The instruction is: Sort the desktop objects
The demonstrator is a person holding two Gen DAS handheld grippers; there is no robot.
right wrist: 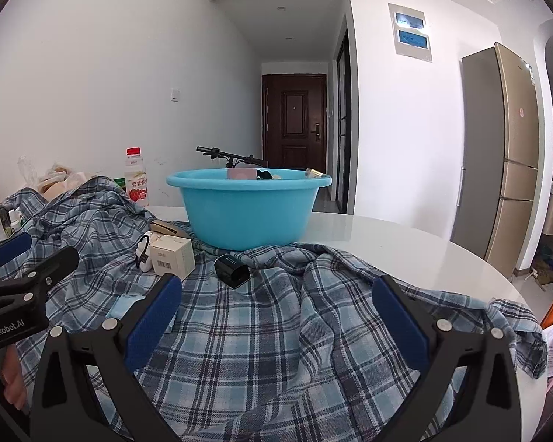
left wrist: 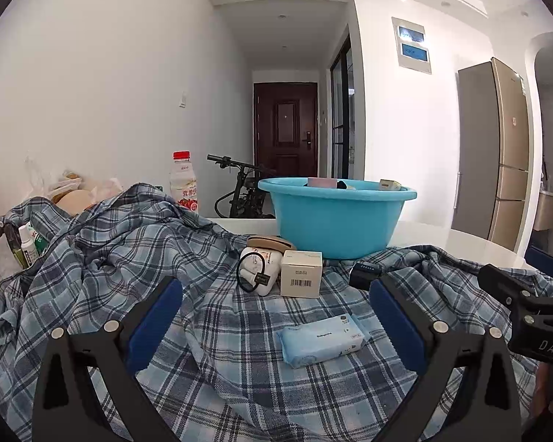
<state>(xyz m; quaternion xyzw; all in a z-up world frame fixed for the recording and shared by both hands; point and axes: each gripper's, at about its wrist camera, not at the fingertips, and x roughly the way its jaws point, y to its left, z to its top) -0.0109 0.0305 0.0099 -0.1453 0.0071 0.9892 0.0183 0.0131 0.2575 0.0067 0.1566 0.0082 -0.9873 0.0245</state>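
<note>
Tissue pack [left wrist: 322,339]: it lies flat on the plaid cloth [left wrist: 217,353], between the two pads of the left claw [left wrist: 276,326] but not touched by them. Its long axis goes across the left wrist view, with the far end a little higher to the right.
White box [left wrist: 301,273]: it stands upright behind the pack, barcode side to us, just beside a white bundle with a black cord [left wrist: 258,272].
Black case [right wrist: 233,270]: it lies near the foot of the basin, tilted, one corner toward the right claw [right wrist: 276,326].
Blue basin [left wrist: 335,217]: it stands at the far side of the surface [right wrist: 405,243] and already holds some small things, so I judge it is the place for sorting.
Left claw: fully released, nothing held; it seems lined up on the pack.
Right claw: also wide open and empty, over bare cloth.
Why so: the loose things rest on the crumpled cloth, so each grasp may catch fabric.
</note>
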